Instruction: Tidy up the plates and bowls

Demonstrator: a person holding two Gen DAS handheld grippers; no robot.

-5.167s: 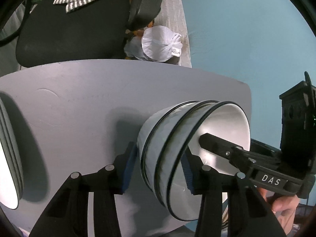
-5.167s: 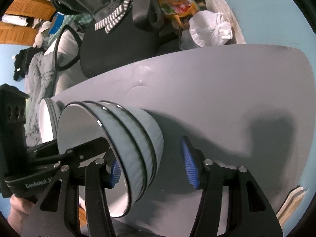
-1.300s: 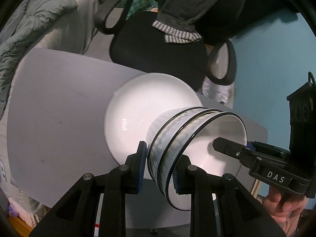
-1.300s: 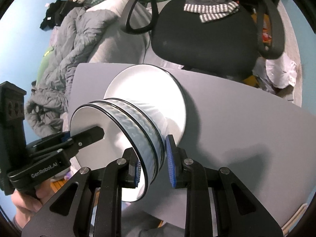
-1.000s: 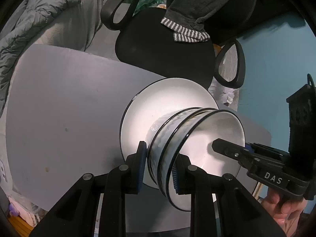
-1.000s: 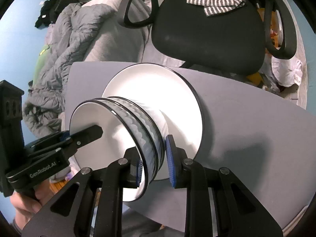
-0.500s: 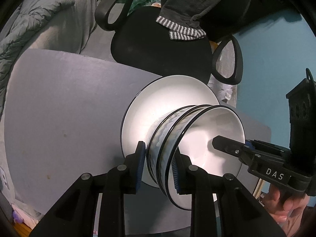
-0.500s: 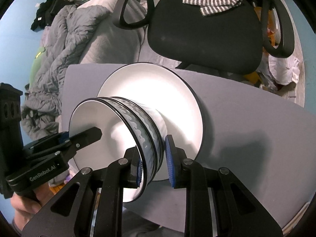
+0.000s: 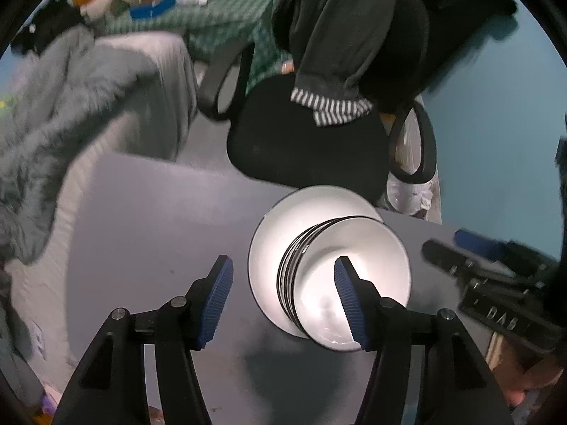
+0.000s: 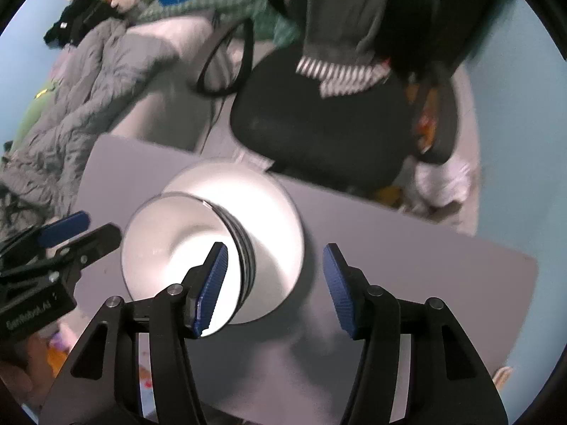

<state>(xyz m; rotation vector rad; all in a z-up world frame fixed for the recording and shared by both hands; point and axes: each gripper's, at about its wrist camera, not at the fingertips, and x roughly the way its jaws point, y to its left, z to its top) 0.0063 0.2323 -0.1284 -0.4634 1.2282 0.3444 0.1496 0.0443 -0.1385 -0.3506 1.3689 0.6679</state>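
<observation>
A stack of white bowls with dark rims (image 9: 340,276) (image 10: 177,248) sits on the white plates (image 9: 273,248) (image 10: 269,212) on the grey table (image 9: 149,219) (image 10: 407,265). My left gripper (image 9: 283,297) is open above the stack, its right pad over the top bowl, touching nothing. My right gripper (image 10: 273,287) is open too, its left pad over the bowl's rim. Each gripper shows in the other's view, the right one (image 9: 460,251) and the left one (image 10: 78,230), both drawn back from the bowls.
A black office chair (image 9: 304,145) (image 10: 326,124) with clothing draped on it stands just behind the table. A bed with a grey blanket (image 9: 53,113) (image 10: 88,81) lies to the left. The wall is light blue.
Both grippers have opened and let go of the bowl stack, which now rests on the plates. Both have lifted and pulled back from it.
</observation>
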